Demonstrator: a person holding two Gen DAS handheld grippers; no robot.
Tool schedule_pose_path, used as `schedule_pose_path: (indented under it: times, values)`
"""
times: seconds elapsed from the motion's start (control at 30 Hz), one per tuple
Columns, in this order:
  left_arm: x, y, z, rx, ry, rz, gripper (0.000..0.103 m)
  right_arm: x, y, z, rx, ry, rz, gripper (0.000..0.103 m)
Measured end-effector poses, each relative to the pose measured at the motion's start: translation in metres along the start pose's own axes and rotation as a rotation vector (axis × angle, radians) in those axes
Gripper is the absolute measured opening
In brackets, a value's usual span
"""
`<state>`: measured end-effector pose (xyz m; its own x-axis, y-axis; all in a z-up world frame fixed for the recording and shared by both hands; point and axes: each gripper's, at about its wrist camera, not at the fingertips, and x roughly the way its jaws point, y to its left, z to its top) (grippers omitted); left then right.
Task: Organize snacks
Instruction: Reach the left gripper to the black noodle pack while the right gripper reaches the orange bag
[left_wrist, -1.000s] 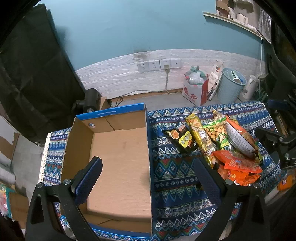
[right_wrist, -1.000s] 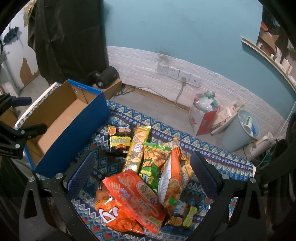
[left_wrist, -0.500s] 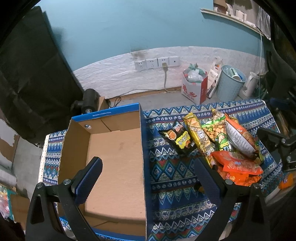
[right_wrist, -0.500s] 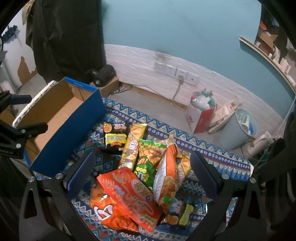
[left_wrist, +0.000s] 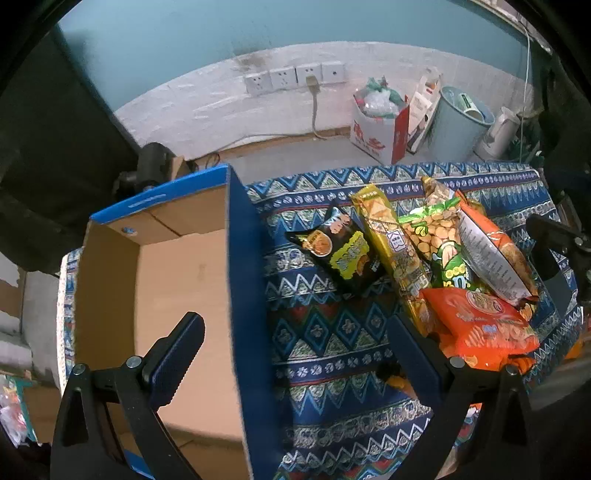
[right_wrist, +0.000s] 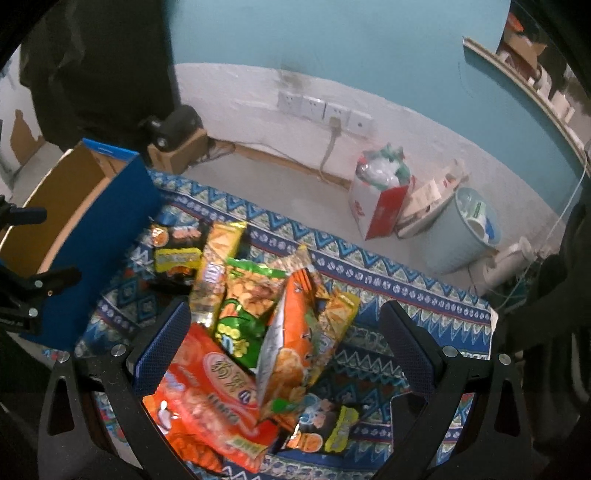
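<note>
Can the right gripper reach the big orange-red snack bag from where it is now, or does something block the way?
Probably yes. The right gripper is open and hovers over the pile, with the orange-red bag lying on top between its fingers. Nothing covers the bag's near part; only the upright orange packet leans beside it.

Honestly not much is legible here. The white and red paper bag (left_wrist: 373, 138) on the floor has big red Chinese characters on its side, too soft to make out. The orange snack packet (right_wrist: 218, 391) at the cloth's near edge shows large Chinese lettering, also blurry. No readable brands or numbers.
</note>
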<state>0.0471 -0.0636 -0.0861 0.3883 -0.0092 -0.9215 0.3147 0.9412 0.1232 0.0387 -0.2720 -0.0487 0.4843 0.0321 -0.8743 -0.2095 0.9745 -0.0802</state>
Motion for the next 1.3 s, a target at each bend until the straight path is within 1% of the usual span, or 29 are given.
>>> schedule_pose_path:
  times: [0.17, 0.33, 0.43, 0.5, 0.6, 0.7, 0.73, 0.8, 0.9, 0.93, 0.97, 1.03, 1.07, 1.17, 1.3]
  values:
    - [0.016, -0.01, 0.007, 0.027, 0.032, 0.0, 0.101, 0.03, -0.012, 0.0, 0.041, 0.093, 0.032, 0.1]
    - [0.038, -0.016, 0.013, 0.032, 0.086, -0.016, 0.101, 0.061, -0.021, -0.009, 0.077, 0.223, 0.014, 0.1]
    - [0.048, -0.018, 0.016, 0.029, 0.109, -0.013, 0.101, 0.077, -0.025, -0.016, 0.099, 0.275, 0.026, 0.1]
    - [0.053, -0.02, 0.019, 0.025, 0.118, -0.016, 0.101, 0.083, -0.027, -0.019, 0.104, 0.292, 0.024, 0.099]
    - [0.063, -0.022, 0.025, 0.012, 0.136, -0.026, 0.101, 0.093, -0.031, -0.023, 0.122, 0.319, 0.044, 0.098]
    - [0.073, -0.026, 0.032, 0.007, 0.147, -0.02, 0.101, 0.102, -0.034, -0.027, 0.138, 0.343, 0.067, 0.086]
    - [0.075, -0.027, 0.034, 0.01, 0.148, -0.015, 0.101, 0.104, -0.035, -0.028, 0.142, 0.35, 0.074, 0.081]
    - [0.081, -0.029, 0.041, 0.033, 0.147, 0.0, 0.101, 0.11, -0.034, -0.031, 0.137, 0.364, 0.086, 0.077]
    - [0.087, -0.029, 0.05, 0.065, 0.15, 0.009, 0.101, 0.114, -0.035, -0.035, 0.13, 0.364, 0.115, 0.06]
    - [0.089, -0.029, 0.052, 0.073, 0.153, 0.004, 0.101, 0.114, -0.035, -0.035, 0.134, 0.359, 0.133, 0.049]
    - [0.092, -0.028, 0.055, 0.074, 0.159, 0.0, 0.101, 0.114, -0.035, -0.035, 0.136, 0.354, 0.144, 0.043]
    - [0.099, -0.025, 0.058, 0.055, 0.177, -0.01, 0.101, 0.112, -0.034, -0.033, 0.122, 0.346, 0.136, 0.043]
    - [0.101, -0.024, 0.059, 0.047, 0.18, 0.0, 0.101, 0.111, -0.034, -0.033, 0.118, 0.341, 0.132, 0.043]
    - [0.105, -0.029, 0.059, 0.048, 0.185, -0.018, 0.101, 0.108, -0.035, -0.031, 0.112, 0.32, 0.116, 0.043]
    - [0.109, -0.035, 0.058, 0.065, 0.174, 0.041, 0.101, 0.106, -0.038, -0.029, 0.128, 0.312, 0.125, 0.043]
